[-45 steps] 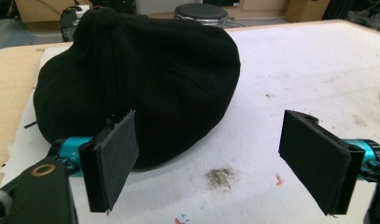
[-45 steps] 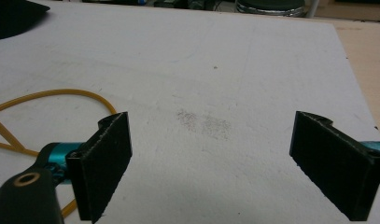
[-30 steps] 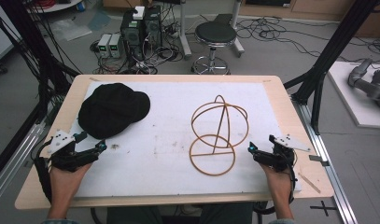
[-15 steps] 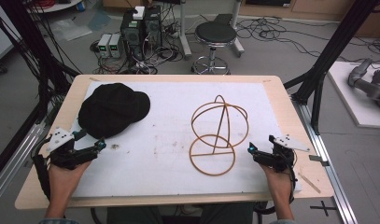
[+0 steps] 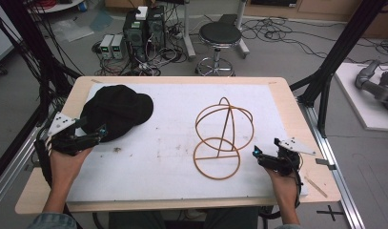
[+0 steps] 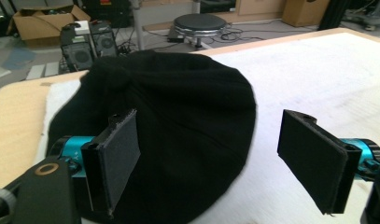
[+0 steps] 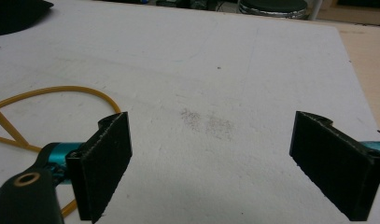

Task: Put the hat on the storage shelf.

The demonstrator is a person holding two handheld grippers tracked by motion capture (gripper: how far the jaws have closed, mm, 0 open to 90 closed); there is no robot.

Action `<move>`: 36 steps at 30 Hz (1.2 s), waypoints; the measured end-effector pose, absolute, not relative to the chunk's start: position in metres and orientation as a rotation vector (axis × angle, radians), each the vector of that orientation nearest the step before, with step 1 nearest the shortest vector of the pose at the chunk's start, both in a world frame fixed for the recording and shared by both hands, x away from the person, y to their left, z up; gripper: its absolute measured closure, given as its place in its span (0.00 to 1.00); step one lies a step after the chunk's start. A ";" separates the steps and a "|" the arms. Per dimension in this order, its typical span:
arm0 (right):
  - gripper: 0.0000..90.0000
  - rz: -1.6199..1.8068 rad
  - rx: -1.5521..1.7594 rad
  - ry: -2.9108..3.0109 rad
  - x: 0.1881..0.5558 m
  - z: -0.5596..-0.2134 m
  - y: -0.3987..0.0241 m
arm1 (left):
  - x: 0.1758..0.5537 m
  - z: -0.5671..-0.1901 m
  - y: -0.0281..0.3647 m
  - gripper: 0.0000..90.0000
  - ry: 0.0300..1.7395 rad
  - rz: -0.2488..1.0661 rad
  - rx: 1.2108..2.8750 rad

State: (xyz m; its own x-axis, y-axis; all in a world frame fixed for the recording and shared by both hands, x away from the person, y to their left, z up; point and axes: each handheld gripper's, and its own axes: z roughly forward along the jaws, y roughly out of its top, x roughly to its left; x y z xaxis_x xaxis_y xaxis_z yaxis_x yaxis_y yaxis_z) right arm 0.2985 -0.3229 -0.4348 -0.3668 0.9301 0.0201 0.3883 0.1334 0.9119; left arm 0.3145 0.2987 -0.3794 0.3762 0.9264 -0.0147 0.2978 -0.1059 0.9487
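A wooden counter (image 5: 282,95) carries a white mat (image 5: 182,124) that covers most of its top. On the far left part of the mat lies a black cap (image 5: 117,109), soft and flat, with its brim pointing to the middle of the counter. To the right of the middle stands a wire frame (image 5: 223,136) of yellow-brown colour: a flat ring lies on the mat and a rounded cage of thin hoops rises behind it. The left hand-held gripper (image 5: 98,133) is at the near left side of the mat, just beside the near edge of the cap, and it points toward the right. Its jaws are wide apart and hold nothing; in the left gripper view the cap (image 6: 178,135) lies directly in front of the left hand-held gripper (image 6: 208,158), and the left pad (image 6: 117,158) is over the black cloth, but I cannot tell if it touches it. The right hand-held gripper (image 5: 256,155) is at the near right side of the mat, near the flat ring of the frame but apart from it. Its jaws are also wide apart and empty; in the right gripper view the right hand-held gripper (image 7: 211,168) has bare white mat (image 7: 215,84) between the pads, and a curve of the wire frame (image 7: 61,91) is seen at the left. Behind the counter, on the floor, stand a round black stool (image 5: 220,36) and some electronic boxes (image 5: 144,26) with many cables.
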 end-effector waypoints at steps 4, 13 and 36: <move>0.14 1.199 1.271 1.837 0.299 -0.435 -0.324 | 0.328 -0.379 0.305 0.24 1.126 0.796 1.624; 0.14 1.201 1.274 1.837 0.299 -0.435 -0.323 | 0.355 -0.382 0.315 0.24 1.109 0.800 1.605; 0.14 1.202 1.267 1.855 0.301 -0.437 -0.321 | 0.403 -0.413 0.325 0.25 1.174 0.736 1.588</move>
State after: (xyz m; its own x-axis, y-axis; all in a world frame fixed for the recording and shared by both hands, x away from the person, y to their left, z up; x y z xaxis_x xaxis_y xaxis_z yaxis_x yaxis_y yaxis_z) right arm 0.3011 -0.3214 -0.4370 -0.3764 0.9262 0.0213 0.3982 0.1409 0.9064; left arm 0.4034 0.3249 -0.4127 0.3468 0.9344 -0.0811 0.3343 -0.0424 0.9415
